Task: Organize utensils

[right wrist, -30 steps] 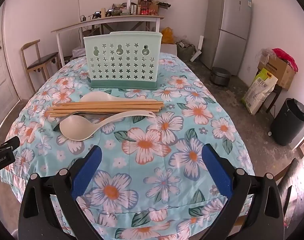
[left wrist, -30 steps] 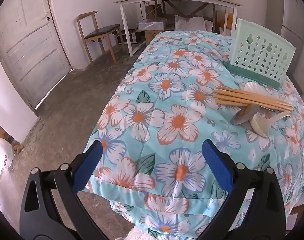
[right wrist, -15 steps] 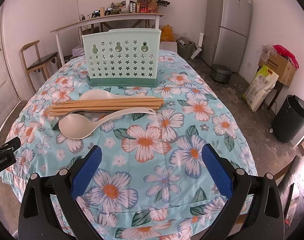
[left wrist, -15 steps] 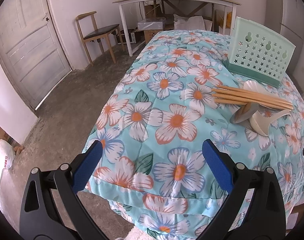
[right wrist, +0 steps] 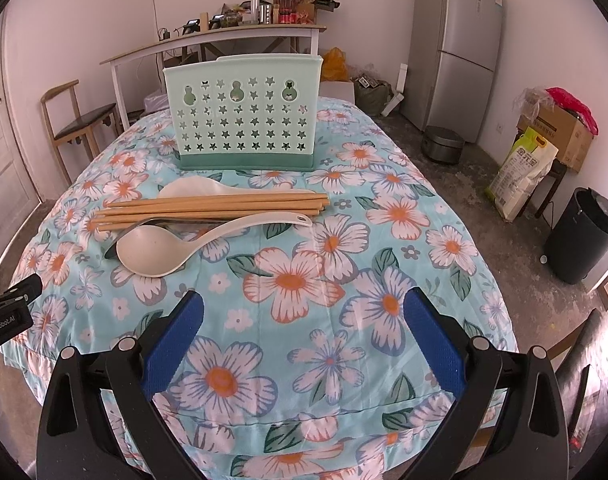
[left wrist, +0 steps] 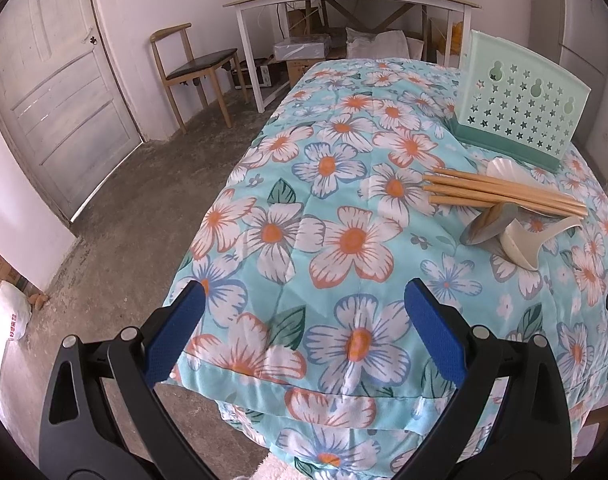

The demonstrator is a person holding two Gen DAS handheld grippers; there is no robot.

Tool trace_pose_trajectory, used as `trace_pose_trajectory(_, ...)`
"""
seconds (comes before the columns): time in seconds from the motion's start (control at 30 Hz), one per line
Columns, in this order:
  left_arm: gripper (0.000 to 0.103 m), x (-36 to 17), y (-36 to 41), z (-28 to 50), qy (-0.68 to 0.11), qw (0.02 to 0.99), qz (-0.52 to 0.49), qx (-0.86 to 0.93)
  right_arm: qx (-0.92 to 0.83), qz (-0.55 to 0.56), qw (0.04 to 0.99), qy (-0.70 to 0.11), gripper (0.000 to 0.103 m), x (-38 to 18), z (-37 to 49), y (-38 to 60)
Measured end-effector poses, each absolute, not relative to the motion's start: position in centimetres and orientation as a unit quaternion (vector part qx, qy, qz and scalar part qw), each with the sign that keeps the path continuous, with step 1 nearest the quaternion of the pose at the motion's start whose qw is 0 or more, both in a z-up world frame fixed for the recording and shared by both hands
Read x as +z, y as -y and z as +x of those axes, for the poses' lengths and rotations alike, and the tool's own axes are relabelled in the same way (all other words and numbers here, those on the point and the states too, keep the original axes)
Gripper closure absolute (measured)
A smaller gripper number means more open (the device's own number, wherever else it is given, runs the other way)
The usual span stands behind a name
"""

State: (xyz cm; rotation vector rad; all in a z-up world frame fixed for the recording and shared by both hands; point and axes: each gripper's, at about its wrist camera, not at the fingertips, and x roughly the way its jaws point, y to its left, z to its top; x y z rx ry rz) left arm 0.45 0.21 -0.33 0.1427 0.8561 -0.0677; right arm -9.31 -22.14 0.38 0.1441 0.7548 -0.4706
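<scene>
A mint green utensil holder (right wrist: 242, 114) (left wrist: 518, 110) with star cut-outs stands upright on the flowered cloth. In front of it lie several wooden chopsticks (right wrist: 212, 208) (left wrist: 500, 192), a white flat spoon (right wrist: 192, 189) (left wrist: 502, 169), a beige ladle (right wrist: 156, 250) (left wrist: 520, 246) and a metal spoon (right wrist: 144, 226) (left wrist: 490, 224) partly under the chopsticks. My right gripper (right wrist: 304, 332) hovers open over the table's near edge, short of the ladle. My left gripper (left wrist: 304, 332) is open at the table's left end, with nothing between its fingers.
The table (right wrist: 384, 240) is covered by a blue flowered cloth. Around it are a wooden chair (left wrist: 192, 64), a white side table (left wrist: 344, 4), a door (left wrist: 52, 92), a fridge (right wrist: 456, 48), a black bin (right wrist: 584, 236) and sacks and boxes (right wrist: 536, 160). The left gripper's body (right wrist: 8, 312) shows at the right view's left edge.
Both grippers have edged slightly forward toward the utensils and holder, staying open. The utensils have not moved.
</scene>
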Motion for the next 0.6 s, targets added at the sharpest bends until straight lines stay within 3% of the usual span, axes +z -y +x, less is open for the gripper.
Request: trace_pose_trajectory(0.6, 0.007, -0.48, -0.08, 0.45, -0.416, 0.906, 0.068, -0.034, -0.226, 0.07, 0.9, -0.367, 0.006, 0.1, -9.24, 21.91)
